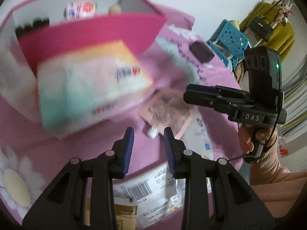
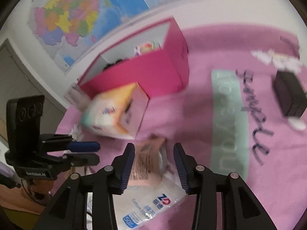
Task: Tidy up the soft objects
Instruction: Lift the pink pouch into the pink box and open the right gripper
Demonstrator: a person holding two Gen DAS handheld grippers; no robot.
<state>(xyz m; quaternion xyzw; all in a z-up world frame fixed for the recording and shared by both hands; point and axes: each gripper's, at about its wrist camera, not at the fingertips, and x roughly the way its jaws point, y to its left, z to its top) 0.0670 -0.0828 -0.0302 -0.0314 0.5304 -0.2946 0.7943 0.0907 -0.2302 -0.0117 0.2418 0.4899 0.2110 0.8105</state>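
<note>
A pastel tissue pack [image 1: 90,88] [image 2: 115,113] lies on the pink cloth in front of the open pink box [image 1: 92,32] [image 2: 149,71]. My left gripper [image 1: 148,132] hovers open just right of the pack, nothing between its fingers. A pink printed packet [image 1: 168,111] [image 2: 145,164] lies on a white cotton-pad bag [image 2: 151,207]. My right gripper [image 2: 154,145] stands open over that pink packet; the packet lies under the gap and the pads do not press it. Each gripper shows in the other's view: right gripper [image 1: 189,94], left gripper [image 2: 97,152].
The pink box holds small bottles and a colourful carton [image 1: 80,9]. A black box [image 1: 201,51] [image 2: 289,94] sits further out on the cloth. A blue perforated basket [image 1: 230,42] stands past the cloth's edge. A barcoded white packet [image 1: 153,191] lies under my left gripper.
</note>
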